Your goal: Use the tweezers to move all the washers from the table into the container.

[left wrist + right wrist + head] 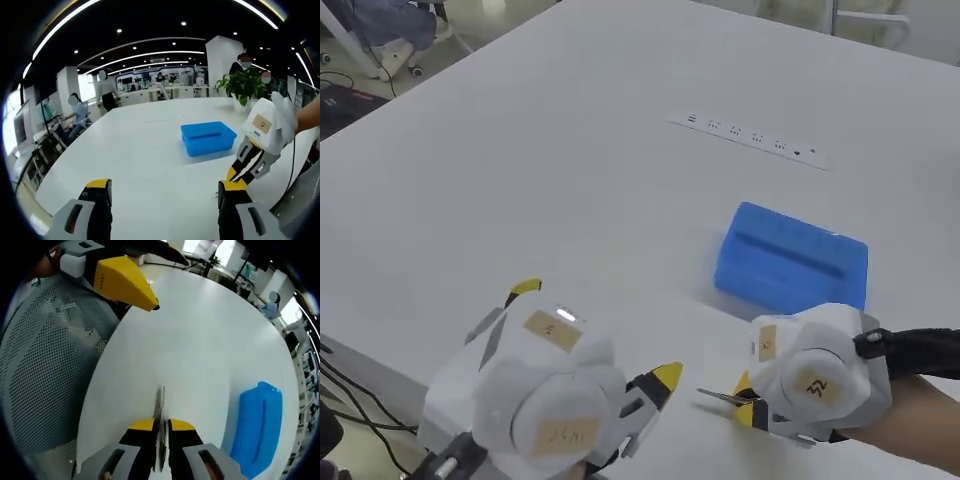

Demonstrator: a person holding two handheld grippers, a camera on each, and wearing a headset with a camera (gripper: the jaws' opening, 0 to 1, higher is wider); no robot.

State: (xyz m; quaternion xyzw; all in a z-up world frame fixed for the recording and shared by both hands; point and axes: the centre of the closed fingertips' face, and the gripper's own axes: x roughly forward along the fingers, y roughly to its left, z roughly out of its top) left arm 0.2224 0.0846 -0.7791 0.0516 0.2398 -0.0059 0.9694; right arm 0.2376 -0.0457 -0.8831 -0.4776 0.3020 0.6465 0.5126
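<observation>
The thin silver tweezers [161,407] are pinched in the right tool [160,427], tips pointing left. The blue container [790,258] sits on the white counter [570,200], near them and farther back.

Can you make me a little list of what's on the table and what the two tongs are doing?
left tongs: open, holding nothing
right tongs: shut on the tweezers
tweezers: thin metal, sticking out forward over the table
table: white and wide
container: blue, on the table, beyond the right tongs
power strip: white, flat on the table, past the container
</observation>
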